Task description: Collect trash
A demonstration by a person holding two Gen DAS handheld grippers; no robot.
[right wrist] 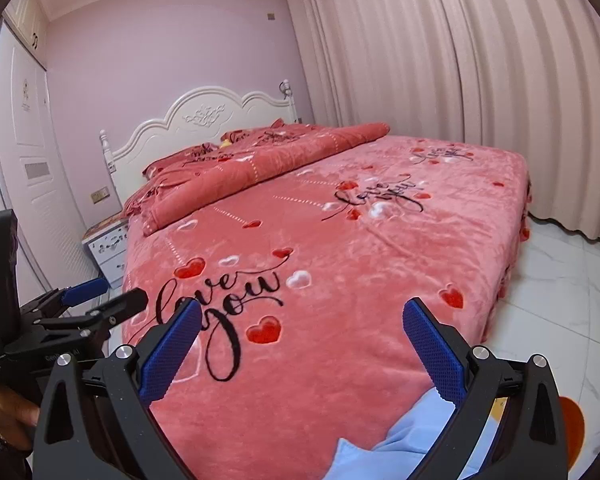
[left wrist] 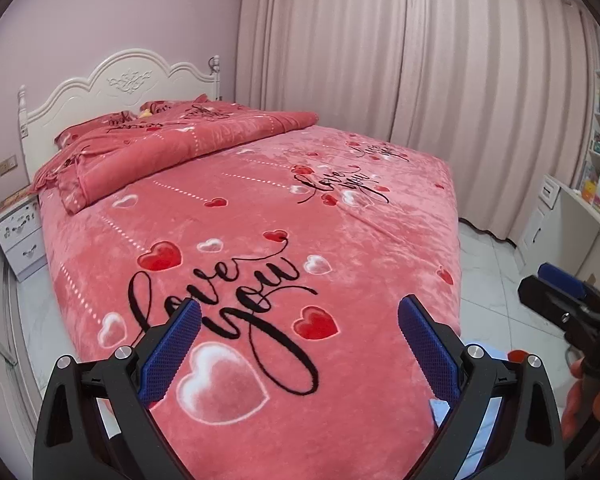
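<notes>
Left claw (left wrist: 300,344) spread wide, right claw (right wrist: 302,348) likewise

The left gripper (left wrist: 300,320) hangs wide open over a pink plush heart-printed bed (left wrist: 260,208) — white carved headboard (left wrist: 120,84) beyond.

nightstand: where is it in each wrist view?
Left wrist: nightstand at the left edge, mid-height, beside the bed's head end.
Right wrist: nightstand left of centre, mid-height, same side of the bed.
Shared landmark: white headboard, just above and right of it in both.
</notes>
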